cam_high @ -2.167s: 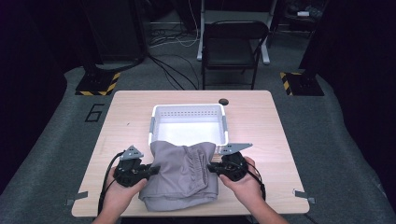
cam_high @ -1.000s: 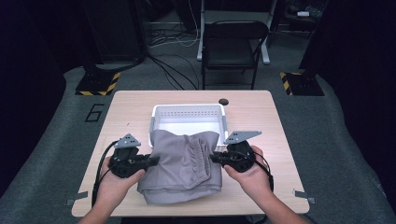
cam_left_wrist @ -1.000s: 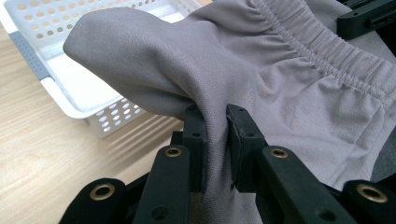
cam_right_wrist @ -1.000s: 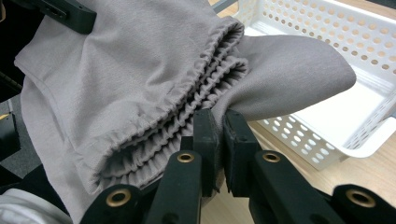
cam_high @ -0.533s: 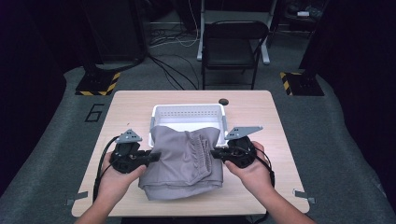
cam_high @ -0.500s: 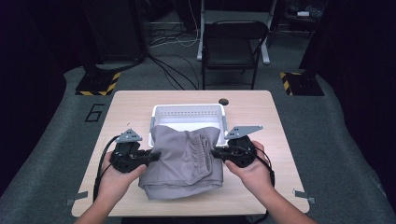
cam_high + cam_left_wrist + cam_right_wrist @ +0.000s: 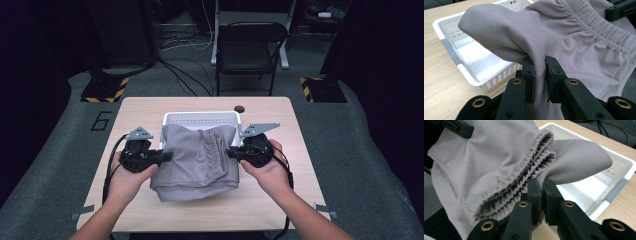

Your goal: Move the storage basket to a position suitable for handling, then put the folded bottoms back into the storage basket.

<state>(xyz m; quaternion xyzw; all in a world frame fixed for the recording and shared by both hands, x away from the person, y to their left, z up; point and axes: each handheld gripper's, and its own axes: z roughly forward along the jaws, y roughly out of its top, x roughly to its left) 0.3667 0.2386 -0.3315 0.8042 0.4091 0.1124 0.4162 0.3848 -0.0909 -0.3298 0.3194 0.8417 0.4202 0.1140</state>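
Grey shorts, folded, with an elastic waistband, are hanging between the two tools above the near part of the wooden counter, their far edge lying over the near rim of the white perforated basket. The left tool is gripping the left side of the shorts; in the left gripper view its jaws are pinching a fold of the grey fabric. The right tool is gripping the right side, its jaws clenching the cloth just below the gathered waistband in the right gripper view. A small dark round object is sitting on the counter just beyond the basket. A black folding chair is standing behind the counter.
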